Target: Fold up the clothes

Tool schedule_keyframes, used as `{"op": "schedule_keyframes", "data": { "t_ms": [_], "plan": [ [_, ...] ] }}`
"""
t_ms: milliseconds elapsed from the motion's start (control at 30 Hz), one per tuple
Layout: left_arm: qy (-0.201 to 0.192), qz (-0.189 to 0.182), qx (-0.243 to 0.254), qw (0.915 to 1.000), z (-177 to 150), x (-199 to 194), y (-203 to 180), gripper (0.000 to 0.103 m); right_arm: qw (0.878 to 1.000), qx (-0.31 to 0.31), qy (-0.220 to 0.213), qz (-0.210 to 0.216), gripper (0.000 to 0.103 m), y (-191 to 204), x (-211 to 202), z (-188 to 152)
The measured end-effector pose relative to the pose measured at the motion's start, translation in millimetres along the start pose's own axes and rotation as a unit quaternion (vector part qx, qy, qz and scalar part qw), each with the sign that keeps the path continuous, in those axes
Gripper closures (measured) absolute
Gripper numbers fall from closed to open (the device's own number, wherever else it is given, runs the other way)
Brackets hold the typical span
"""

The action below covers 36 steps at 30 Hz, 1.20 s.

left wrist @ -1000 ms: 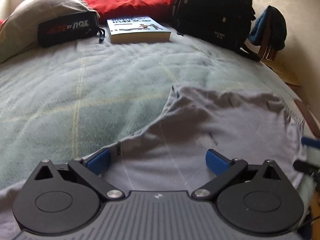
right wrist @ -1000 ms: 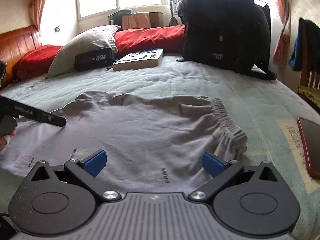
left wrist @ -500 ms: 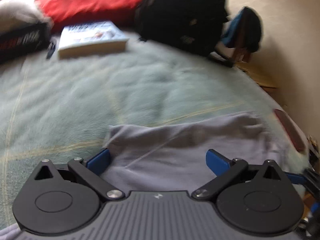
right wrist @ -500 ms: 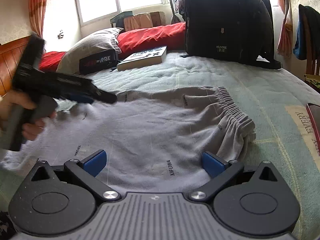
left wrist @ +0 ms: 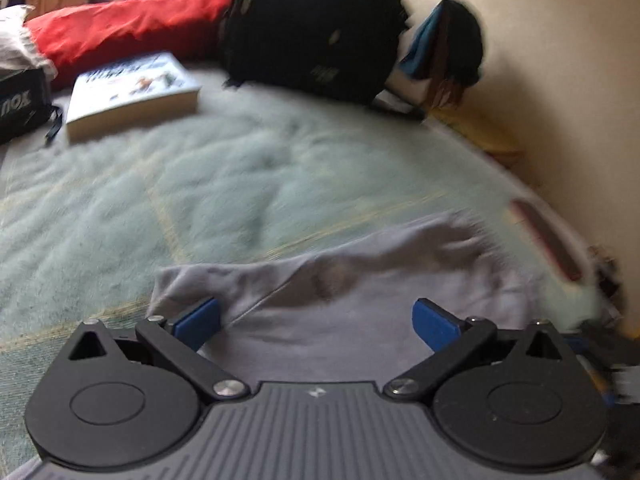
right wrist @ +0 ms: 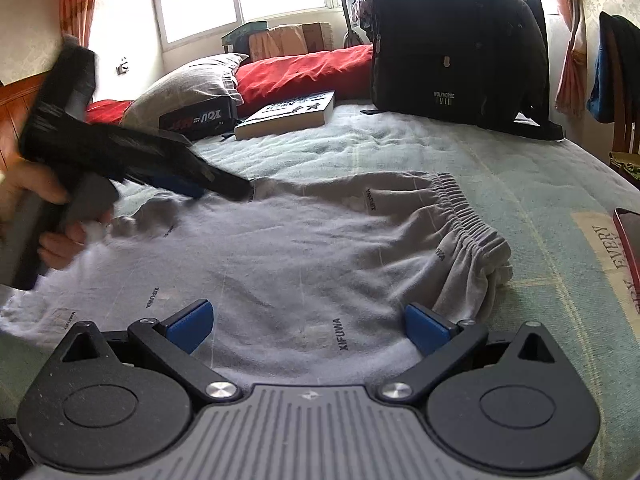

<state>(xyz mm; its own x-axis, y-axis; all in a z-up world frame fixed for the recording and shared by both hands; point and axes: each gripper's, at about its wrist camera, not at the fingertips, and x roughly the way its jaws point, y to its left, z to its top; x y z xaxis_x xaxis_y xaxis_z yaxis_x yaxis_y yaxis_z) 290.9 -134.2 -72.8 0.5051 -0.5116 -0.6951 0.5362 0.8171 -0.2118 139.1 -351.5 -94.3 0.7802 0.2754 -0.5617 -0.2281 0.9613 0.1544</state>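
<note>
A: Where were the clothes?

B: The grey shorts [right wrist: 304, 256] lay spread flat on the bed's pale green blanket [right wrist: 420, 148], the gathered waistband [right wrist: 464, 216] toward the right, "XIFUWA" printed here and there across the cloth.

A: And the tools?

B: The right tool [right wrist: 306, 322] hovered low over the near edge of the shorts, its blue pads wide apart, gripping nothing. The left tool [left wrist: 316, 316] was likewise spread open over the grey cloth. In the right view it showed as a blurred black shape held in a hand [right wrist: 56, 216], its tip near the far edge of the shorts.

A: What else was on the bed?

B: Beyond the shorts, a book [right wrist: 286, 114], a black backpack [right wrist: 456, 44], a grey pillow [right wrist: 188, 88], a red pillow [right wrist: 304, 68] and a black pouch [right wrist: 196, 120]. A red phone [right wrist: 630, 236] lay at the right edge.
</note>
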Motion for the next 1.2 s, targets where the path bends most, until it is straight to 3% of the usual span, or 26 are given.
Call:
{"op": "schedule_keyframes", "data": {
  "t_ms": [100,233,433,533,667,767,867,1033,1200],
  "plan": [
    [-0.002,0.018,-0.001,0.9998,6,-3,-4,0.002,1.000,-0.008,0.007,-0.005,0.000,1,-6,0],
    [-0.027,0.039,0.072,0.9963,5,-43,-27,0.002,1.000,-0.017,0.005,-0.001,0.000,7,-7,8],
    [-0.040,0.127,0.172,0.9761,-35,-100,-49,0.001,0.999,-0.030,-0.004,0.013,0.000,20,-4,26],
    [-0.030,0.172,0.162,0.9713,-67,-118,-46,0.001,0.998,-0.053,0.017,0.011,0.000,34,8,24],
    [-0.013,0.191,0.137,0.9720,-116,-128,-39,0.001,0.997,-0.068,0.034,-0.010,0.000,43,8,1],
    [0.000,0.199,0.089,0.9760,-147,-127,-31,0.001,0.997,-0.068,0.039,-0.022,0.000,48,-1,-4],
    [-0.019,0.179,0.027,0.9834,-158,-147,-22,0.001,0.997,-0.064,0.036,-0.025,0.000,53,-13,-1],
    [-0.049,0.213,0.028,0.9754,-162,-173,-15,0.001,0.996,-0.083,0.023,0.003,0.000,78,-13,7],
    [-0.037,0.208,-0.025,0.9770,-182,-181,2,0.001,0.995,-0.083,0.056,0.008,0.000,96,13,-8]
  ]
}}
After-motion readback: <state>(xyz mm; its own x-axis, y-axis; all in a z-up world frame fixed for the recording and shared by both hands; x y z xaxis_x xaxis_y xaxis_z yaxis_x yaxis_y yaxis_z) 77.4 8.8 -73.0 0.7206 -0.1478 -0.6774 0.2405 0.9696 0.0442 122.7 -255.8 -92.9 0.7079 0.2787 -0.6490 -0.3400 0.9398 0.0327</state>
